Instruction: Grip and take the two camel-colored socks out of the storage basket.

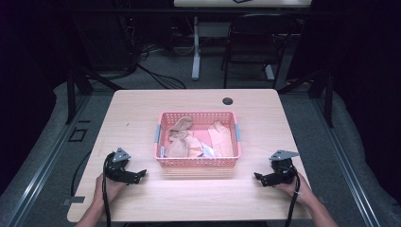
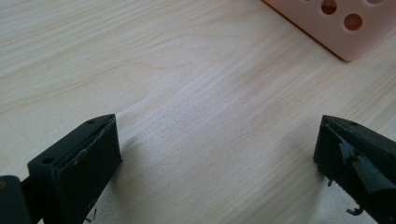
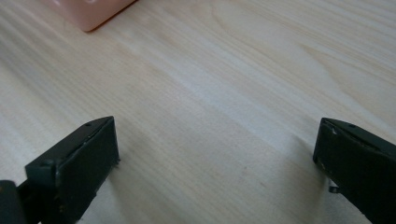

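Two claws, left claw (image 1: pixel 140 175) and right claw (image 1: pixel 258 177), both spread wide, flanking unlabelled pink basket (image 1: pixel 196 162).

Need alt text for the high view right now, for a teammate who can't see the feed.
A pink perforated plastic basket sits mid-table on a light wooden table, holding tan cloth pieces. The open left gripper and open right gripper, each held in a hand, rest on the wood at either side.
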Tool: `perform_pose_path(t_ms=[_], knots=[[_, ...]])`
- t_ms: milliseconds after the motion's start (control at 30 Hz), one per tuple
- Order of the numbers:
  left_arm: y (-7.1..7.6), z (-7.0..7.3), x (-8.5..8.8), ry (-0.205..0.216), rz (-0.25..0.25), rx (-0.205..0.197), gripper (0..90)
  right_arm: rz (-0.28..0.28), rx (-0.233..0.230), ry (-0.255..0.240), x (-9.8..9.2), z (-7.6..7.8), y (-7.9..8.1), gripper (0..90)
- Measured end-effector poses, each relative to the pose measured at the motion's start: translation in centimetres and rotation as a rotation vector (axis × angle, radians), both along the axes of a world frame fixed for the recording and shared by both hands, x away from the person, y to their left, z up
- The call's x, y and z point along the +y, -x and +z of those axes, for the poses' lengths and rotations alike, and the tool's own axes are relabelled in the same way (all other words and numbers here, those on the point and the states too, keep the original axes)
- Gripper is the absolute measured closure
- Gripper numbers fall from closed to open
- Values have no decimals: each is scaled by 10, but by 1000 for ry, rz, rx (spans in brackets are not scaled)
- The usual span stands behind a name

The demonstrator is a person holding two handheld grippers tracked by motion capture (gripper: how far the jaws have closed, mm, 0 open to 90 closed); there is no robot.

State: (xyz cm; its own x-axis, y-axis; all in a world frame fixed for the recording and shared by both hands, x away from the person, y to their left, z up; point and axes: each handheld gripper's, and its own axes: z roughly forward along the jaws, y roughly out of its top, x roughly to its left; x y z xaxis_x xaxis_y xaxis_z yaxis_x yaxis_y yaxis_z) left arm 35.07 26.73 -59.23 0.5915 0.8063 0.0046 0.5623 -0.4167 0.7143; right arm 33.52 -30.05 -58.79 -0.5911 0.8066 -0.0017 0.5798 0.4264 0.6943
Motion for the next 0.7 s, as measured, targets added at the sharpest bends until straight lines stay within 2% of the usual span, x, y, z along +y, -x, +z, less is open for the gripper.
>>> perform_pose_path(t_ms=[267,333,433,467,500,567,600,700], knots=[[-2,0,-2,0,11,0,2,-13,-6,-5,0,-1,0,0],[-3,0,-3,-2,34,2,3,-14,-10,-7,0,-1,0,0],[-2,0,-4,-5,35,1,3,-12,-10,-7,0,-1,0,0],[-3,3,-6,-35,42,4,4,-8,-9,-9,0,-1,-1,0],[-3,3,-6,-35,42,4,3,-8,-9,-9,0,-1,-1,0],[-1,7,-10,-87,44,-25,11,-8,-10,-11,0,-1,-1,0],[-1,10,-14,-104,22,1,5,-12,-8,-9,0,-1,0,0],[-1,15,-18,-118,6,7,2,-12,-8,-9,0,-1,0,0]])
